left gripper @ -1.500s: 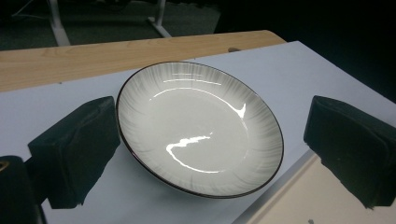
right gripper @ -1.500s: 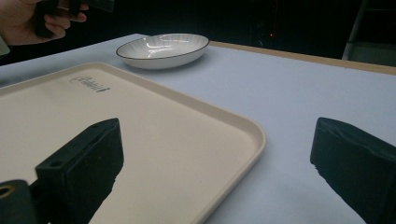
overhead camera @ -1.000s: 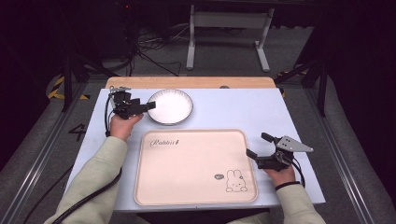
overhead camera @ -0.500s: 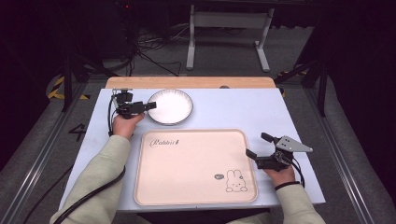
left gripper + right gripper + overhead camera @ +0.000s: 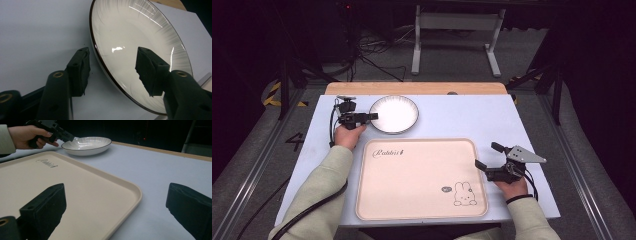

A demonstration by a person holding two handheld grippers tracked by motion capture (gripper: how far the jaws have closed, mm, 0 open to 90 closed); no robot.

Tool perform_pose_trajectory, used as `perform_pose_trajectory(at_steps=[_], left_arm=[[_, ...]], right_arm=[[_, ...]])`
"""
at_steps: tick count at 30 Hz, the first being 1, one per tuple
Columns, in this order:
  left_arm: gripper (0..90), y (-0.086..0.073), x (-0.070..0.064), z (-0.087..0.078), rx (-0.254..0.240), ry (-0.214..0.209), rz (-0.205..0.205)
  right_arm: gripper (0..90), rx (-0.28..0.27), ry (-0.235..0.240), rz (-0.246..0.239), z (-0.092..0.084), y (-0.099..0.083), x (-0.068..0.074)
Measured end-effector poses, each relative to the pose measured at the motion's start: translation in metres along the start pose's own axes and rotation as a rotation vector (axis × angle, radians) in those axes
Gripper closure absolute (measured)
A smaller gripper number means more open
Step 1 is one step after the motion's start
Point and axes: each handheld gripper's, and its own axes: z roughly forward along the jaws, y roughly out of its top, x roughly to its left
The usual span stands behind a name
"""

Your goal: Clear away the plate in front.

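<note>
Nearest the person, a smooth cream plastic tray [image 5: 422,177] with rounded corners, a raised lip and a small printed rabbit lies flat on the matte pale-blue worktop [image 5: 472,117], and just beside its right edge the right gripper [image 5: 486,159] rests with its blocky black jaws spread wide on nothing. Farther back, beyond the tray's far left corner, sits a shallow round glossy white ceramic plate [image 5: 394,114] with fine ribbing and a thin dark rim. The left gripper [image 5: 112,65] has its jaws straddling that rim, one outside, one over the bowl; they have just been closing, not yet pressing it.
</note>
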Motion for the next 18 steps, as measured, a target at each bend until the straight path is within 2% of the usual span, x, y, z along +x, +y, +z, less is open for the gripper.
perform_pose_trajectory(at_steps=[6,11,18], left_arm=[[52.7,-0.0008,0.0017,0.0051,0.017,0.006,-0.041],[62.2,-0.001,0.0007,0.0078,0.022,0.033,-0.047],[67.0,-0.0004,-0.0031,0.0099,0.035,0.071,-0.027]], right_arm=[[3.5,-0.001,0.001,-0.001,0.0001,-0.0001,0.0003],[3.6,0.001,0.0,-0.001,0.0002,0.0,0.0006],[3.7,0.003,-0.001,-0.004,0.0004,0.0,0.0009]])
